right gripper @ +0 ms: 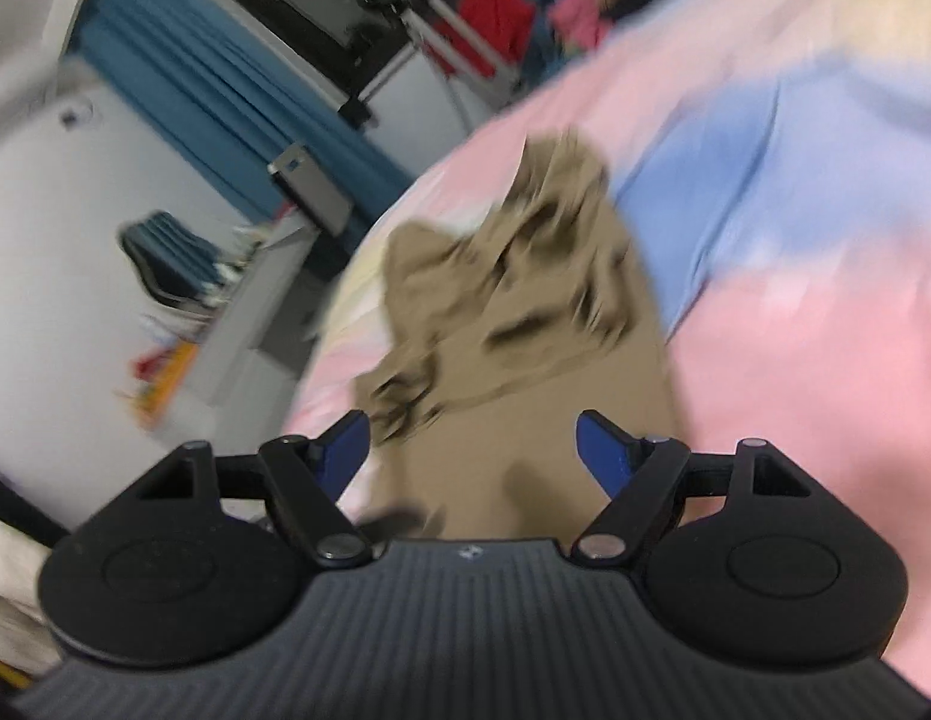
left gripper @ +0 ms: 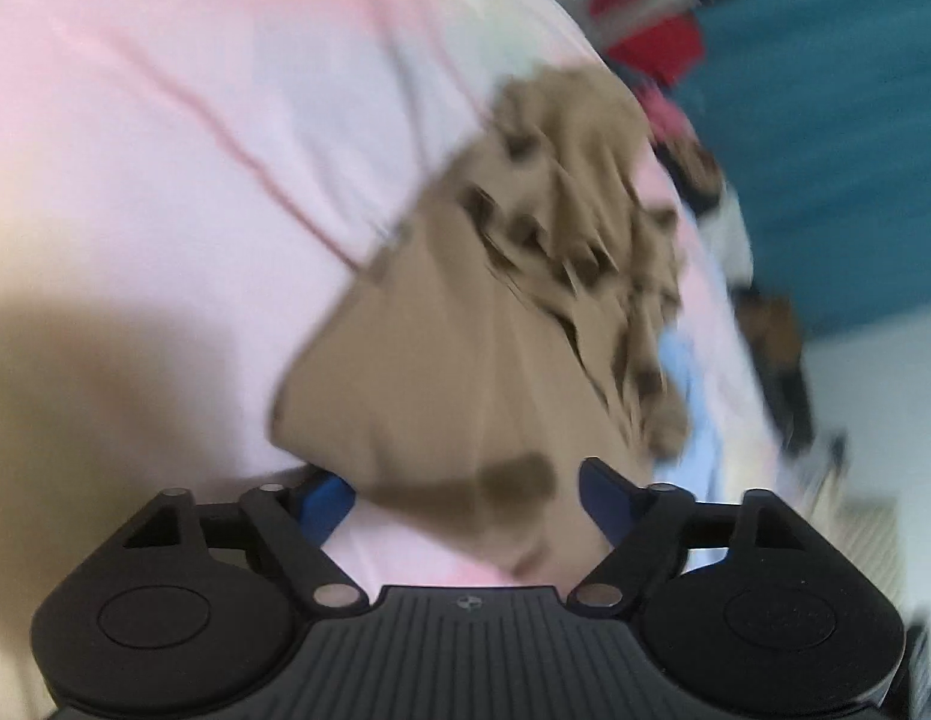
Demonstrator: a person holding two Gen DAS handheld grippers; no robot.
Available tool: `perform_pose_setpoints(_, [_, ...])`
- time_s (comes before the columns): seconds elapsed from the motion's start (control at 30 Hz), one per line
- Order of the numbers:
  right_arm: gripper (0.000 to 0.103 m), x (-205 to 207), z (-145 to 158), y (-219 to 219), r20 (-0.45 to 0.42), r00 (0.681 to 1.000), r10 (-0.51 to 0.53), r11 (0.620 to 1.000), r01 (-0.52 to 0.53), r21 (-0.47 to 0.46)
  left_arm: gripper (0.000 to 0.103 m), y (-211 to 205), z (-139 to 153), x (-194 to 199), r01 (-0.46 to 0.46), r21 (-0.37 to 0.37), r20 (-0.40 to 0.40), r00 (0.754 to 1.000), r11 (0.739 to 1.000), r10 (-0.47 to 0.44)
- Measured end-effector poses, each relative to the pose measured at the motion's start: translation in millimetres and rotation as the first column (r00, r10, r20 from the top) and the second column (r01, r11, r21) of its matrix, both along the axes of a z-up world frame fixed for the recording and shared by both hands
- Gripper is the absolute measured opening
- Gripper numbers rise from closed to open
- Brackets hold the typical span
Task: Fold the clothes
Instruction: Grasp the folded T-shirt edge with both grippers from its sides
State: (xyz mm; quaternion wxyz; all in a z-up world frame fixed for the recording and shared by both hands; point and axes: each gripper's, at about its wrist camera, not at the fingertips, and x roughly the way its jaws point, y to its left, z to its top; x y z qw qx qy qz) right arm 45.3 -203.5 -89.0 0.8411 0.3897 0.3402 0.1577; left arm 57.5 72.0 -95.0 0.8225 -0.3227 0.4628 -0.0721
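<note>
A crumpled tan garment (left gripper: 495, 330) lies on a pastel pink and blue bed sheet (left gripper: 165, 150). In the left wrist view its flat near edge reaches between my blue fingertips; my left gripper (left gripper: 465, 492) is open just above that edge. In the right wrist view the same tan garment (right gripper: 525, 330) stretches away from my right gripper (right gripper: 471, 444), which is open over its near end. Both views are blurred by motion.
The sheet (right gripper: 795, 330) has pink, blue and yellow patches. Beyond the bed edge are blue curtains (right gripper: 225, 96), a tripod (right gripper: 417, 42), a red item (right gripper: 495, 18), a desk with a blue chair (right gripper: 171, 264), and other clothes (left gripper: 663, 48).
</note>
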Motion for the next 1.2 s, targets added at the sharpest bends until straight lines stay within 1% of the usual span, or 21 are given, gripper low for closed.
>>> perform_pose_setpoints(0.03, [0.079, 1, -7, 2, -0.032, 0.999, 0.028, 0.998, -0.025, 0.063, 0.074, 5, -4, 0, -0.024, -0.031, -0.012, 1.000, 0.999, 0.024])
perform_pose_setpoints(0.07, [0.079, 2, -12, 3, -0.051, 0.998, 0.025, 0.996, -0.021, 0.090, 0.073, 10, -7, 1, -0.049, -0.062, -0.025, 0.999, 0.997, 0.047])
perform_pose_setpoints(0.13, [0.079, 3, -21, 2, -0.079, 0.997, -0.001, 0.993, 0.010, 0.117, 0.070, 20, -14, 1, -0.099, -0.121, -0.054, 0.994, 0.988, 0.093])
perform_pose_setpoints(0.2, [0.079, 5, -29, 2, -0.108, 0.994, -0.027, 0.989, 0.042, 0.144, 0.069, 29, -21, 2, -0.150, -0.179, -0.084, 0.987, 0.972, 0.137])
perform_pose_setpoints(0.4, [0.078, 10, -55, 0, -0.199, 0.975, -0.098, 0.966, 0.141, 0.216, 0.071, 24, -17, -2, -0.140, -0.154, -0.076, 0.989, 0.978, 0.130])
perform_pose_setpoints(0.47, [0.078, 12, -63, 0, -0.229, 0.966, -0.120, 0.955, 0.175, 0.238, 0.067, 29, -19, 1, -0.174, -0.160, -0.071, 0.984, 0.972, 0.165])
perform_pose_setpoints(0.5, [0.077, 12, -67, 0, -0.245, 0.961, -0.130, 0.949, 0.192, 0.248, 0.061, 32, -19, 2, -0.193, -0.156, -0.069, 0.980, 0.969, 0.184])
perform_pose_setpoints(0.53, [0.075, 13, -71, -1, -0.261, 0.955, -0.141, 0.943, 0.209, 0.258, 0.058, 34, -20, 3, -0.208, -0.160, -0.065, 0.978, 0.965, 0.200])
perform_pose_setpoints(0.57, [0.067, 15, -72, -1, -0.262, 0.952, -0.159, 0.944, 0.224, 0.241, 0.057, 35, -21, 4, -0.213, -0.164, -0.060, 0.977, 0.963, 0.206])
perform_pose_setpoints(0.6, [0.057, 18, -72, -2, -0.258, 0.949, -0.180, 0.947, 0.238, 0.215, 0.048, 36, -22, 6, -0.217, -0.168, -0.055, 0.976, 0.962, 0.211])
perform_pose_setpoints(0.63, [0.052, 20, -71, -2, -0.251, 0.948, -0.195, 0.950, 0.246, 0.191, 0.041, 36, -22, 6, -0.220, -0.164, -0.050, 0.975, 0.962, 0.215])
perform_pose_setpoints(0.67, [0.042, 21, -71, -2, -0.243, 0.947, -0.208, 0.953, 0.252, 0.170, 0.040, 37, -22, 6, -0.224, -0.159, -0.045, 0.975, 0.962, 0.219])
perform_pose_setpoints(0.7, [0.036, 22, -69, -1, -0.227, 0.949, -0.221, 0.955, 0.258, 0.148, 0.037, 37, -22, 8, -0.217, -0.153, -0.041, 0.976, 0.964, 0.214])
perform_pose_setpoints(0.73, [0.033, 21, -68, -3, -0.202, 0.952, -0.229, 0.958, 0.257, 0.126, 0.031, 37, -22, 10, -0.211, -0.147, -0.037, 0.978, 0.966, 0.207])
perform_pose_setpoints(0.8, [0.019, 20, -64, -5, -0.148, 0.960, -0.237, 0.964, 0.251, 0.084, 0.026, 37, -22, 14, -0.202, -0.148, -0.026, 0.979, 0.968, 0.200])
perform_pose_setpoints(0.87, [0.012, 18, -57, -2, -0.094, 0.967, -0.235, 0.970, 0.240, 0.044, 0.021, 37, -20, 13, -0.191, -0.148, -0.008, 0.981, 0.970, 0.192])
perform_pose_setpoints(0.93, [0.010, 16, -50, 1, -0.043, 0.973, -0.228, 0.973, 0.229, 0.003, 0.018, 36, -16, 13, -0.181, -0.141, 0.020, 0.982, 0.973, 0.185])
perform_pose_setpoints(1.03, [0.009, 12, -38, -2, 0.014, 0.974, -0.225, 0.974, 0.225, -0.003, 0.016, 34, -6, 6, -0.175, -0.138, 0.059, 0.981, 0.975, 0.185])
perform_pose_setpoints(1.17, [0.008, 8, -20, -9, 0.073, 0.973, -0.219, 0.975, 0.221, -0.010, 0.012, 30, 19, -11, -0.149, -0.113, 0.174, 0.971, 0.982, 0.167])
perform_pose_setpoints(1.2, [0.008, 3, -12, -10, 0.091, 0.971, -0.221, 0.975, 0.222, -0.006, 0.012, 30, 27, -17, -0.141, -0.118, 0.202, 0.966, 0.983, 0.163])
